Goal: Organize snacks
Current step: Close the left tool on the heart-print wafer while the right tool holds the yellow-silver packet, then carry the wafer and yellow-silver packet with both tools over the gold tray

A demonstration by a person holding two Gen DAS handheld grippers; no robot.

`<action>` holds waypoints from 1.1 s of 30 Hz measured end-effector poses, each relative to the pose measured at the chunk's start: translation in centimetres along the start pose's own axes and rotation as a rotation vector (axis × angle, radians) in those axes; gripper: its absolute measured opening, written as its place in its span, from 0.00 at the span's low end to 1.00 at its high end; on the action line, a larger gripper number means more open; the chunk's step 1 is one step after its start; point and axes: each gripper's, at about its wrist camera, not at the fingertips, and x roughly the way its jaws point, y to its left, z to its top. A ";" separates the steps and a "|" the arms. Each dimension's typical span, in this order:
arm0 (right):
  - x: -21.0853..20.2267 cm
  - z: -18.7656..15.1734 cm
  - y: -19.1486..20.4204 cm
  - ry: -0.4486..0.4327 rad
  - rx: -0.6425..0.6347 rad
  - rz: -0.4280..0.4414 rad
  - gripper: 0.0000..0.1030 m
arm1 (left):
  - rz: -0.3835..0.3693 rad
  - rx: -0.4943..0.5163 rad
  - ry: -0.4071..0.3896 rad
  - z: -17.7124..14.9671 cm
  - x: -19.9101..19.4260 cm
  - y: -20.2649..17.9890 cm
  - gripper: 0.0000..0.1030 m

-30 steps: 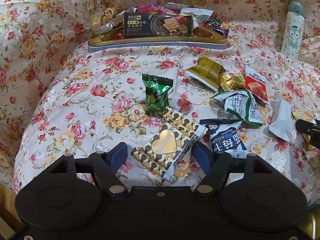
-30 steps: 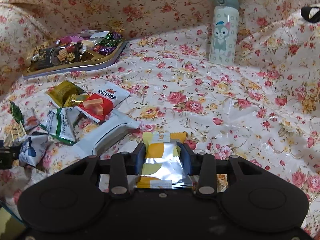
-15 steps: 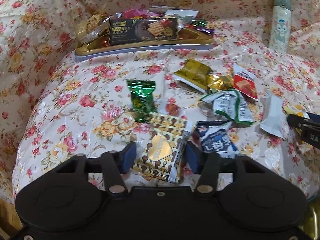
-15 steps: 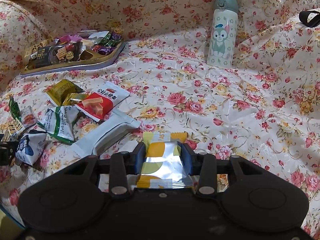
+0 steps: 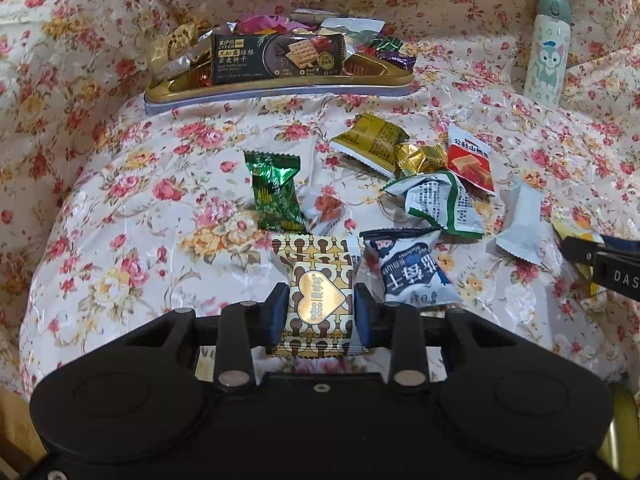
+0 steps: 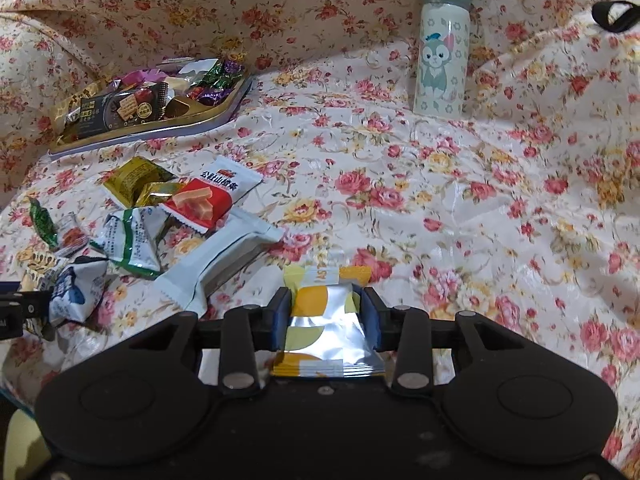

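Note:
My left gripper [image 5: 320,312] has its jaws closing on a gold-and-brown packet with a heart [image 5: 318,276], and both pads touch its sides. The right gripper [image 6: 326,312] is shut on a yellow-and-silver packet [image 6: 320,280], its jaws still closing a little. A gold tray [image 5: 280,89] heaped with wrapped snacks lies at the back on the flowered cloth, and is also in the right wrist view as the tray [image 6: 160,130]. Loose on the cloth are a green packet [image 5: 274,192], a blue-and-white packet [image 5: 412,272], a red packet [image 5: 468,160] and a long white bar [image 5: 520,224].
A pale bottle with a cartoon cat [image 6: 440,56] stands upright at the back right. The flowered cloth [image 6: 480,200] is bare to the right of the loose snacks and rises in folds behind the tray. A black strap [image 6: 612,16] lies at the far right.
The left jaws went from wide open to closed around the heart packet, which now stands straight between the pads. The right gripper has kept its hold on the yellow-and-silver packet.

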 end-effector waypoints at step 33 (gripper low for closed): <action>-16.8 -7.8 1.6 -0.108 -0.048 0.204 0.37 | 0.001 -0.093 0.037 -8.3 -11.8 -2.0 0.41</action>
